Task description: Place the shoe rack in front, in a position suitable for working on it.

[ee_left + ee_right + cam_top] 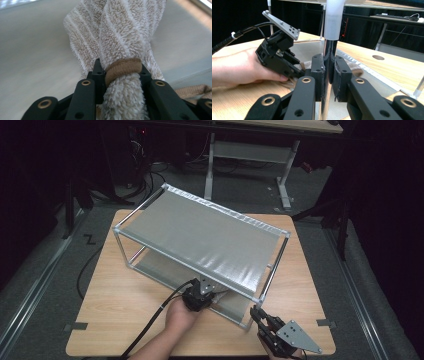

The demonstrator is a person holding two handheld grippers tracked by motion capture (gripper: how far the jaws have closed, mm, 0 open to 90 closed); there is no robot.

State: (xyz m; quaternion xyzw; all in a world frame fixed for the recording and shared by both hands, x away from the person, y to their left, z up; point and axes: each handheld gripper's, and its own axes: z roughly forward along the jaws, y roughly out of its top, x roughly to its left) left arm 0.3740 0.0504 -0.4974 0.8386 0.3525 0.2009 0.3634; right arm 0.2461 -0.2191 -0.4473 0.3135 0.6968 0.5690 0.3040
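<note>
- High view: your left claw (200, 296) sits at the near edge of the two-tier rack (200, 237), pushed in just under the upper fabric shelf (205, 240) and over the lower one. Your right claw (256, 315) is at the rack's near right corner post (255, 307), nearer to you and to the right. The rack lies slantwise on the surface (115, 295), long axis running from far left to near right.
- Left gripper view: this claw grips a beige towel bundle (117, 37), the jaws pinching it just at its brown elastic band (122, 68). The bundle's long axis runs straight out from the claw, its loose end pointing away over the grey lower shelf (37, 57). The towel is therefore already inside the rack's near opening, so any coming move is deeper inwards along that axis.
- Right gripper view: this claw is clamped shut on the shiny upright post (327, 75), steadying the frame. Your left hand (239, 67) and its claw lie to the left, close by. The upper shelf above and this post to the right are what bound the towel's path.
</note>
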